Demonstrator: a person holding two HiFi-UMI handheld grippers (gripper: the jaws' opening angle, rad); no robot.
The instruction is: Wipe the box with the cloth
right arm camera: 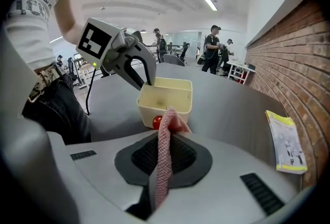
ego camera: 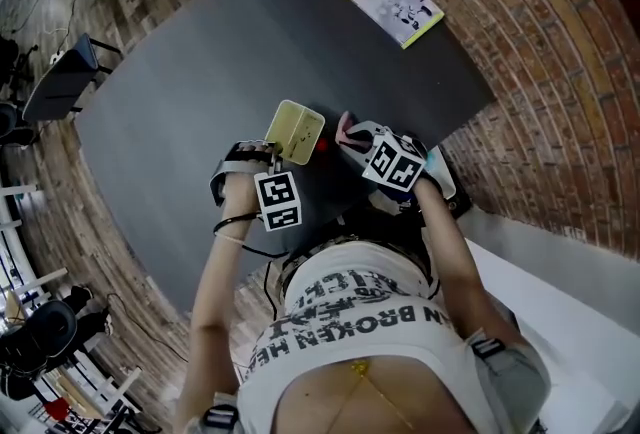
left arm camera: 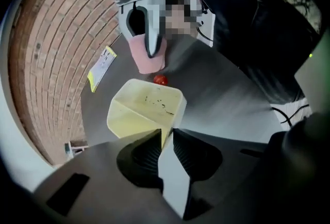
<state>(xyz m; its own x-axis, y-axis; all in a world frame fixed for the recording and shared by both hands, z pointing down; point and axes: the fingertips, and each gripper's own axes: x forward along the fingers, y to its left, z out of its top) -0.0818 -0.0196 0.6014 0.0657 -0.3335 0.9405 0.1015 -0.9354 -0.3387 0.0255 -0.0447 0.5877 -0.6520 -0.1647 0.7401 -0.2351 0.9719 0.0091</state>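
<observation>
In the middle of the head view, the left gripper (left arm camera: 168, 138) pinches one wall of the yellow box (ego camera: 296, 130) on the dark table (ego camera: 200, 72). Just to the right, the right gripper (right arm camera: 164, 138) clamps the pink cloth (right arm camera: 162, 166).

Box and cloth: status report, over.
Left gripper shut on box wall. Right gripper shut on pink cloth, short of box. Small red ball on table between cloth and box.
</observation>
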